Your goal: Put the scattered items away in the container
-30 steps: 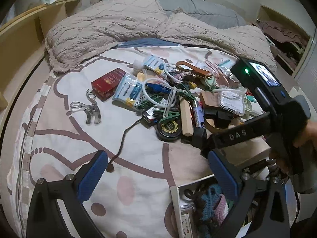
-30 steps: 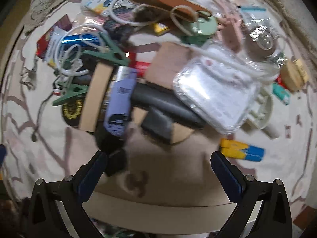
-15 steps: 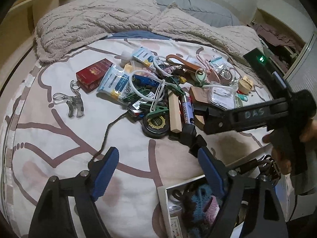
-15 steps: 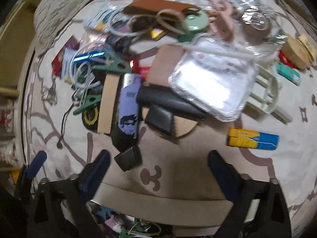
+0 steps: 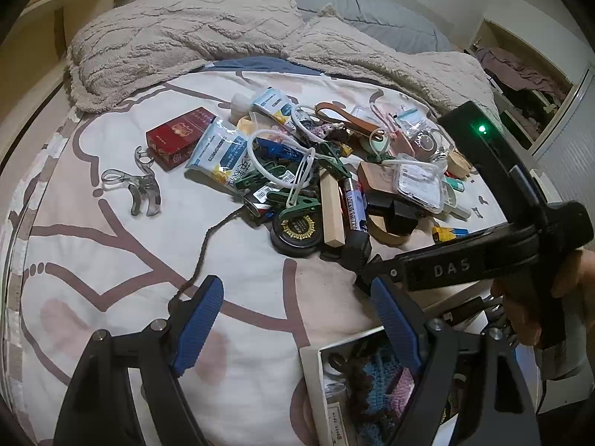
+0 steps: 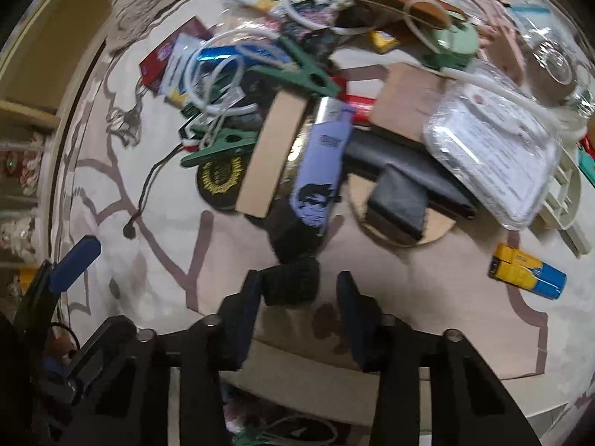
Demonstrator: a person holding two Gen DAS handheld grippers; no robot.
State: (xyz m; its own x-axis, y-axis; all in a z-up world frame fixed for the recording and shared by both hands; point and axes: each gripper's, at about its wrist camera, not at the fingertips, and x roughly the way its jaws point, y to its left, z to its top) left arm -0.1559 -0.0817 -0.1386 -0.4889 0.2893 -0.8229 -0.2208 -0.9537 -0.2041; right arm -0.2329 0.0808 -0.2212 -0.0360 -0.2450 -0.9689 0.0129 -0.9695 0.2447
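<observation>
A heap of small items lies on the bed: a wooden block (image 5: 332, 211), a purple lighter (image 6: 322, 171), green clothes pegs (image 6: 219, 146), a round black tin (image 5: 296, 230), a clear flat case (image 6: 492, 156). My right gripper (image 6: 297, 291) is low over the near edge of the heap, its jaws half closed around a small black object (image 6: 292, 282), which touches the left pad. My left gripper (image 5: 297, 319) is open and empty above bare bedsheet. The container (image 5: 316, 371), a white-rimmed box with crocheted things inside, sits at the bed's near edge.
A red cigarette pack (image 5: 180, 137), a clear hair claw (image 5: 139, 189) and a tissue packet (image 5: 221, 154) lie left of the heap. A yellow-blue battery (image 6: 528, 277) lies to the right. Fluffy pillows (image 5: 178, 33) at the back. A wooden headboard shelf (image 5: 33, 44) stands left.
My right gripper has dropped toward the heap's near edge and narrowed its jaws around the small black object. My left gripper has drifted slightly and stayed open.
</observation>
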